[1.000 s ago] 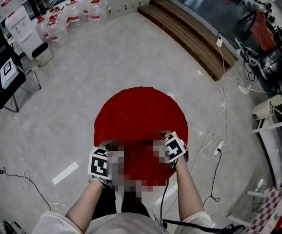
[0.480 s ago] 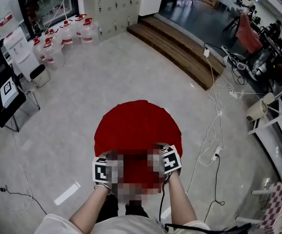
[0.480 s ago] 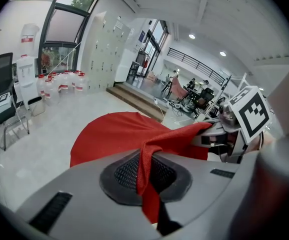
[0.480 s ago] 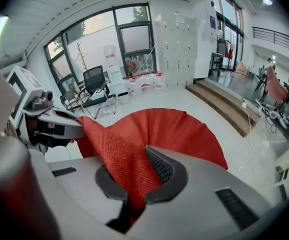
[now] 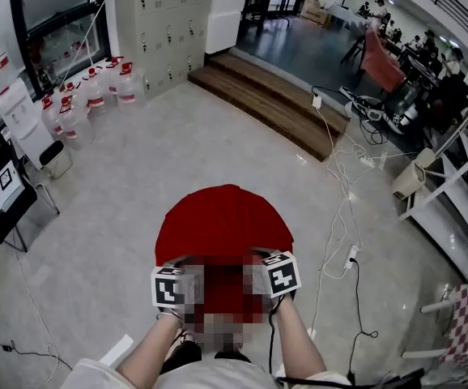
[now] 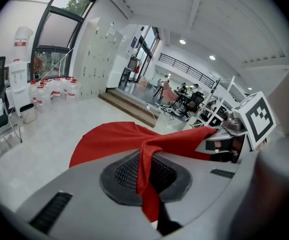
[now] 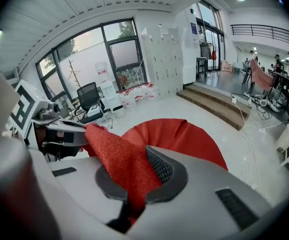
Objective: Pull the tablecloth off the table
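Floor (image 5: pixel 137 152) fills most of the head view. In the lower middle of that frame the round red tablecloth (image 5: pixel 222 217) spreads over a table, which it hides completely. At the bottom centre the cloth's near edge is gathered up toward the person, where the two grippers sit side by side: the left gripper (image 5: pixel 179 282) at the cloth's lower left and the right gripper (image 5: pixel 268 274) at its lower right. In the left gripper view the jaws are clamped together on a narrow fold of the red weave, which runs up and to the right toward the other gripper. In the right gripper view the jaws pinch a thicker bunch of the same edge, leaning to the upper left. The bulk of the cloth lies ahead of both pairs of jaws, up the frame and away from the person. The pinched hem runs left to right between the grips, and neither hand looks nearer. The pull therefore seems to call for an even draw straight back, down the frame.
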Tool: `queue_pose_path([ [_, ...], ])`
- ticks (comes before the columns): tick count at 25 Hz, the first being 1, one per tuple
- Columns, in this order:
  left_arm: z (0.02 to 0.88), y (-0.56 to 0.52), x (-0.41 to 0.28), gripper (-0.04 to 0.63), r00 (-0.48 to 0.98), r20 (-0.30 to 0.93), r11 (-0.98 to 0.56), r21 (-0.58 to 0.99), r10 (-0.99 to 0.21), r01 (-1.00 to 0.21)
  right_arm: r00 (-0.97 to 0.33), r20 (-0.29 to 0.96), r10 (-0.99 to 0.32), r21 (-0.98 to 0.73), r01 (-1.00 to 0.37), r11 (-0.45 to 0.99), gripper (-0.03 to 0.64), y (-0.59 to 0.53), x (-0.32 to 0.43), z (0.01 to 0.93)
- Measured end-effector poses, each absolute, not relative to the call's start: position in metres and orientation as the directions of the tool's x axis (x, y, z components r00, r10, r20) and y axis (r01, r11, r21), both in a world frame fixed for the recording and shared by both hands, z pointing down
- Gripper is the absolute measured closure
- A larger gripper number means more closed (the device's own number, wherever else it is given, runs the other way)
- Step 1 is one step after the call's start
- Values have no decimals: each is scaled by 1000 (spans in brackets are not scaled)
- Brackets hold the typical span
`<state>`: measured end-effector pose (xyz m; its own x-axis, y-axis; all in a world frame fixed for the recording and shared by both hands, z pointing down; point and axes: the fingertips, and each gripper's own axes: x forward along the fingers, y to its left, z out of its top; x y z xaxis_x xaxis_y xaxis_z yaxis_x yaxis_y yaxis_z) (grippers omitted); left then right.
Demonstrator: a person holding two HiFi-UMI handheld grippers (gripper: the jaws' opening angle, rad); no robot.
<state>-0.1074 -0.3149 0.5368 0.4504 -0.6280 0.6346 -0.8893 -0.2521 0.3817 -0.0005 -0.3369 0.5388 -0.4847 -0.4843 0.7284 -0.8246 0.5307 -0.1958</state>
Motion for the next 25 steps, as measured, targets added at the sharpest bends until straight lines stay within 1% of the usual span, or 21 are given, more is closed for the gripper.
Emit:
queue_pose_path([
  [8, 494, -331, -107, 575, 522, 542, -353, 389, -659, -851, -452, 684, -572, -187, -867, 461, 584, -338, -4, 504],
  [12, 465, -340, -106, 575, 544, 492, -418, 350, -679, -838, -418, 658, -627, -165, -892, 421, 584, -336, -2, 483],
  [15, 457, -341, -103, 575, 564, 474, -472, 308, -676, -826, -394, 645, -655, -163, -908, 386, 584, -328, -2, 478],
  [19, 434, -336, -80, 575, 631, 411, -531, 342, -658, -775, -391, 611, -688, -216, -919, 330, 584, -315, 7, 460],
  [21, 418, -336, -68, 575, 660, 387, -564, 344, -644, -751, -376, 604, -703, -207, -926, 317, 584, -312, 11, 447],
  [25, 412, -332, -60, 575, 677, 381, -591, 332, -629, -735, -332, 607, -722, -171, -942, 289, 584, -309, 18, 435],
])
